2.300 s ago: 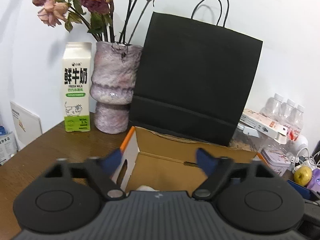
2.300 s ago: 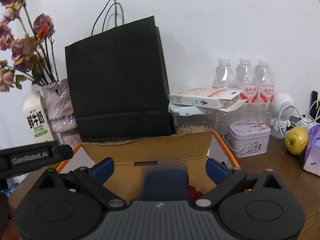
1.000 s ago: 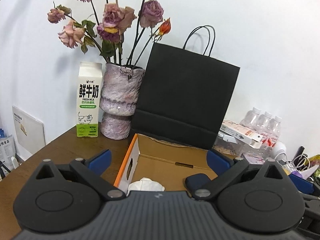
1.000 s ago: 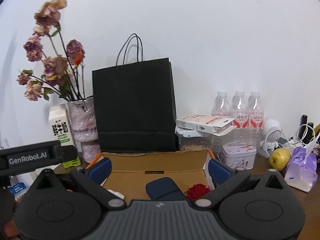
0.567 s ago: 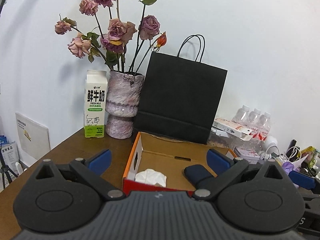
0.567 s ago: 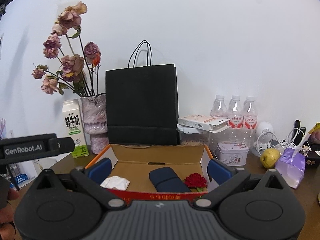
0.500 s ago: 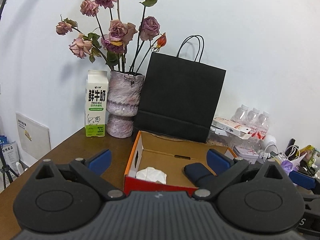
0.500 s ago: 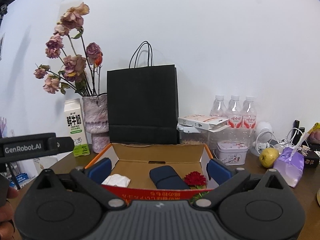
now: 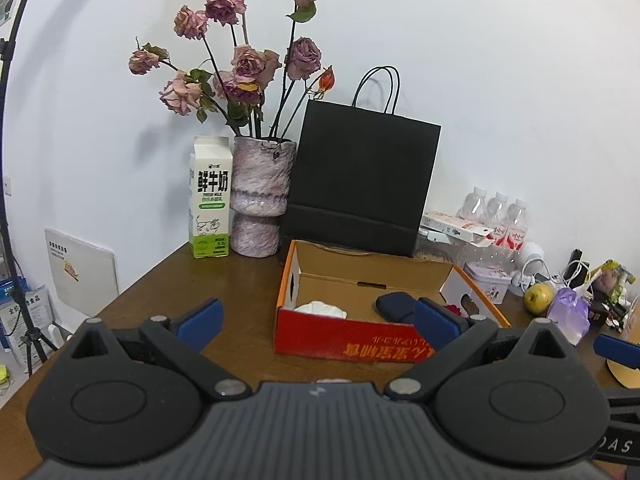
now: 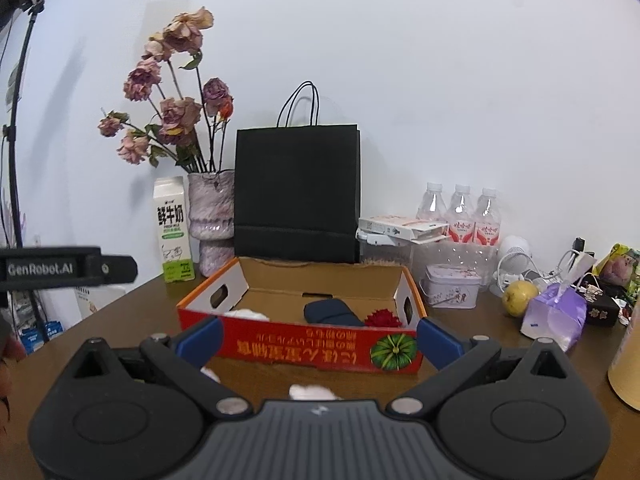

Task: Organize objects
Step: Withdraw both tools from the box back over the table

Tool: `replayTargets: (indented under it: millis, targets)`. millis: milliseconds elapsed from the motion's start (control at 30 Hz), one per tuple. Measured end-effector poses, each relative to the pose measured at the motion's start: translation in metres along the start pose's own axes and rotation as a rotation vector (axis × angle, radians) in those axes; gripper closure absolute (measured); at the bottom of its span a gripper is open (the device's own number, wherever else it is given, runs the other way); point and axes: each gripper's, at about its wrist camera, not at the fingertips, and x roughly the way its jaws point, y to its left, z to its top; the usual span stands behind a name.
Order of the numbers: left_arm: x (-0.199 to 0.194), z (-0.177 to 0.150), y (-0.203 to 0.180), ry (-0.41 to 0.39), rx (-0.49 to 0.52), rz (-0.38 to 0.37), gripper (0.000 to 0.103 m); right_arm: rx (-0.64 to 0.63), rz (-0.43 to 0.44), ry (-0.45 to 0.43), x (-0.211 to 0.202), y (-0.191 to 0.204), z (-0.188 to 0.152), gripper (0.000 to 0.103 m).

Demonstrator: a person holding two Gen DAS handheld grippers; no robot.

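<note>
With both grippers, left [image 9: 316,320] and right [image 10: 318,338], spread wide and empty short of the box [image 10: 304,346], which already holds tissue [image 9: 322,309], case [image 10: 332,312] and red flower [image 10: 382,318], I'd drop straight onto the white scrap [image 10: 310,392] nearest the right one.

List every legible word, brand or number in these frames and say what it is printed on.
"鲜牛奶", "FRESH MILK": milk carton.
"GenRobot.AI": left gripper body, in the right wrist view.
"OAS": black part, lower right of the left wrist view.
Cardboard box front: upside-down characters, unreadable.
Water bottles' labels: too small.
</note>
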Motion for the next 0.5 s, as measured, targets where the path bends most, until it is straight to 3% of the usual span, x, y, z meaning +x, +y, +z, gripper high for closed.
replayTargets:
  millis: [500]
  targets:
    - [-0.047, -0.023, 0.012, 0.025, 0.025, 0.013, 0.0, -0.035, 0.018, 0.03, -0.056, 0.001, -0.033, 0.0]
